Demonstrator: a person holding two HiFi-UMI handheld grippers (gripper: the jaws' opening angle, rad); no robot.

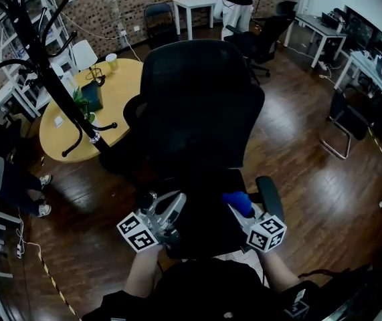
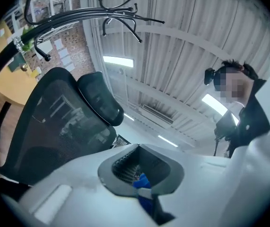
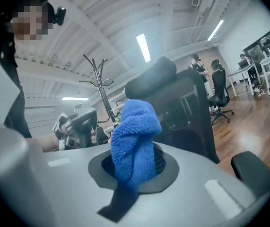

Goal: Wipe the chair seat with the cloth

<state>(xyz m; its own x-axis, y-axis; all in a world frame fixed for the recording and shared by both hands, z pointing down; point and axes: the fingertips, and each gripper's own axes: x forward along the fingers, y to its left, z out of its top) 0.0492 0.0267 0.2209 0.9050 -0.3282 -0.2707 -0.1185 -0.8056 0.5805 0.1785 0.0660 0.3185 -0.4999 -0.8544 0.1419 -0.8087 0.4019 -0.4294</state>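
You had your right hand-held gripper (image 1: 244, 214) clamped on the blue cloth (image 3: 132, 143), a fluffy wad that stood up out of the jaws. It hung over the right side of the black office chair's seat (image 1: 201, 214), just inside the armrest (image 1: 269, 192). Your left hand-held gripper (image 1: 174, 202) sat alongside over the seat's left side, jaws drawn together. The mesh backrest (image 1: 201, 99) rose beyond both.
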